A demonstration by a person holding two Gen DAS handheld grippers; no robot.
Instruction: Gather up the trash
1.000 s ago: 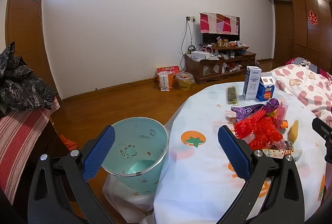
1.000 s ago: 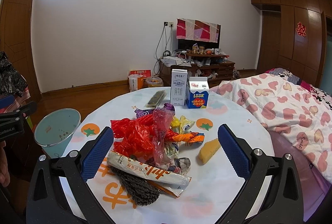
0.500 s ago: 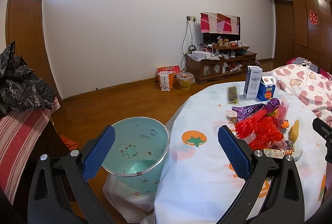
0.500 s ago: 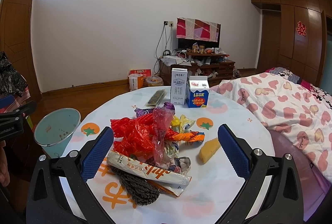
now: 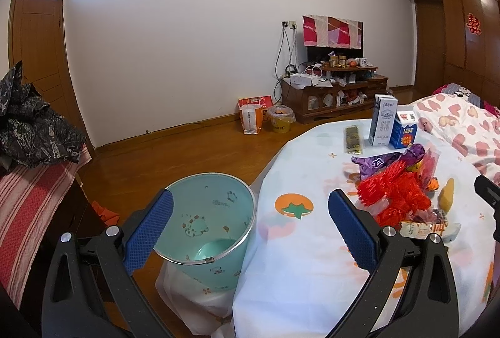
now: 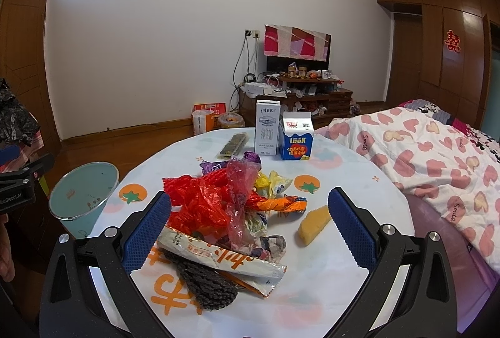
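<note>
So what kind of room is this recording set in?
Most likely a lived-in home, a bedroom doubling as a living room: a bed with a heart-print quilt, a cluttered TV stand against the wall, and a round table under a printed cloth, strewn with wrappers.

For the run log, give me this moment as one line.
left gripper: open, empty | right gripper: open, empty | trash pile: on table | bin: beside table
</note>
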